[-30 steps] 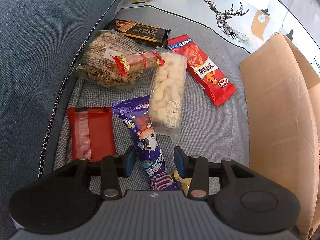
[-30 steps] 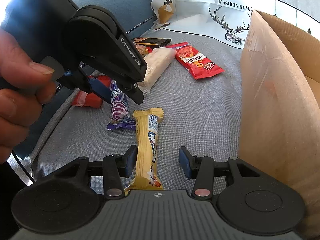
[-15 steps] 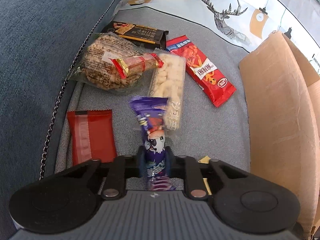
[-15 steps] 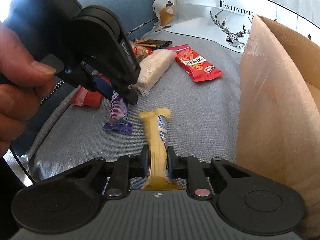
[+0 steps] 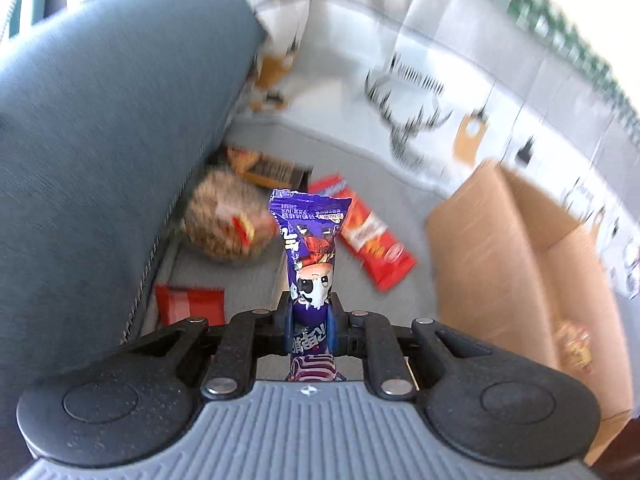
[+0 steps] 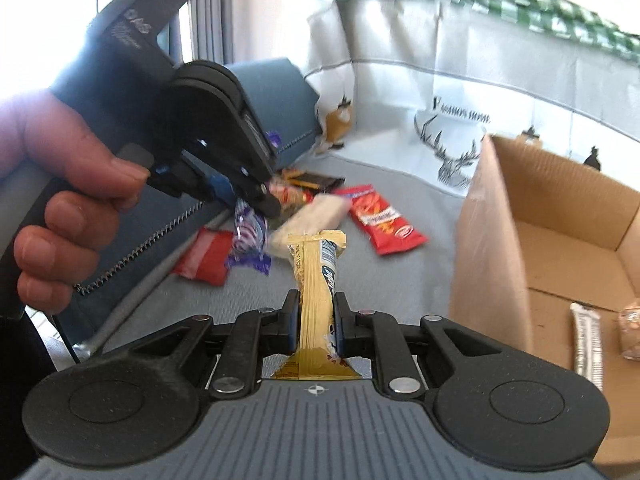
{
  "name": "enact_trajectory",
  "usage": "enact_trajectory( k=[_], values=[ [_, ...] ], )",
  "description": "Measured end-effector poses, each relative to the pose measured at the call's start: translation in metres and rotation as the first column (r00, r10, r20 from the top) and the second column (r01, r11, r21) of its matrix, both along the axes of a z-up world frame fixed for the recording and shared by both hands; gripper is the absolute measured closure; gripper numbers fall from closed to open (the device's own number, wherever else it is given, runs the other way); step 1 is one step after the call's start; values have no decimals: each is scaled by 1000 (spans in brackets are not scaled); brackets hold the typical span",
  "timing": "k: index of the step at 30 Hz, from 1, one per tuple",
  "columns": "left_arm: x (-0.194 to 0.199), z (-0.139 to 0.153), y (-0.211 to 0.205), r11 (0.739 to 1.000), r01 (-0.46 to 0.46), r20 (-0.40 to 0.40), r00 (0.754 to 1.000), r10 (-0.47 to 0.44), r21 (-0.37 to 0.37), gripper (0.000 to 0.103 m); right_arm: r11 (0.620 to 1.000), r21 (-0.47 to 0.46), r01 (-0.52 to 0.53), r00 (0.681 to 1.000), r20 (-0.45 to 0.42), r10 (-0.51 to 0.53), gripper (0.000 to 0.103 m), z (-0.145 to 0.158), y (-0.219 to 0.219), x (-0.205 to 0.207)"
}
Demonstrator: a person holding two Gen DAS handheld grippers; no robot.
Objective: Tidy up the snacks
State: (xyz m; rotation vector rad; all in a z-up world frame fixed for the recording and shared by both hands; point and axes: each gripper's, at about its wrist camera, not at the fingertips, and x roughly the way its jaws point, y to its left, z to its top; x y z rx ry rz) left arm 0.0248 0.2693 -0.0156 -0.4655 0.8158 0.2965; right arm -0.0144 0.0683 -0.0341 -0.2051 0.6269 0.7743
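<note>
My left gripper (image 5: 310,316) is shut on a purple snack packet (image 5: 310,240) and holds it upright above the grey sofa seat (image 5: 412,188). The packet also shows in the right wrist view (image 6: 250,236), hanging from the left gripper (image 6: 240,196). My right gripper (image 6: 316,320) is shut on a yellow snack bar (image 6: 318,276), lifted off the seat. An open cardboard box (image 6: 560,216) stands to the right; it also shows in the left wrist view (image 5: 500,232).
On the seat lie a red snack packet (image 6: 384,220), a pale cracker pack (image 6: 312,218), a flat red packet (image 6: 202,256), a clear nut bag (image 5: 224,220) and a dark bar (image 6: 316,180). The box holds a silver bar (image 6: 586,340). A sofa backrest (image 5: 100,140) rises at left.
Both grippers closed on their snacks and lifted them off the seat. Both views now sit higher, and the box interior has come into sight.
</note>
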Motion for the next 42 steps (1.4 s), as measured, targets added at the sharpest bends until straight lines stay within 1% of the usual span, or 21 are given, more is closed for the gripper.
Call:
enact_trajectory(
  k=[3,5,7,10,14,17,22,25,29,32,34,36,40,42],
  values=[
    [-12,15,-3,1000,-6,87,996,5,16,86,1000,23,9,999,42,-10,86,10,-7,-9],
    [-19,25,-6,1000,-3,145,989,-1,25,86,999,44,16,998,65,-19,86,17,-12,-13],
    [-25,32,-10,1000,4,191,982,-6,11,86,998,58,28,996,85,-33,86,23,-19,-17],
    [-31,39,-18,1000,27,244,970,-26,-3,86,994,93,57,992,109,-67,86,34,-31,-19],
    [-37,48,-35,998,63,282,957,-67,24,86,986,135,95,985,130,-112,86,47,-54,-21],
    [-34,49,-46,995,84,284,954,-96,56,86,982,147,118,979,150,-140,86,53,-70,-18],
    [-25,43,-49,996,77,261,961,-88,51,86,969,179,171,966,164,-200,86,66,-98,-9],
    [-19,39,-51,994,82,239,966,-96,67,86,958,202,205,956,170,-240,86,77,-119,-1],
    [-10,37,-58,990,102,227,966,-122,96,86,943,229,241,940,186,-285,86,94,-145,15],
    [-5,36,-66,986,122,226,963,-146,117,86,944,221,245,932,213,-292,86,103,-163,33],
    [-2,36,-71,983,137,229,960,-163,126,86,943,208,258,922,237,-305,86,106,-174,47],
    [0,36,-77,979,150,231,956,-178,137,86,936,203,287,912,240,-332,86,106,-186,64],
    [5,36,-89,971,172,241,948,-209,165,86,909,216,357,892,210,-400,86,100,-208,85],
    [7,37,-94,967,180,248,943,-222,180,86,902,206,379,887,198,-418,86,95,-213,89]
  ],
)
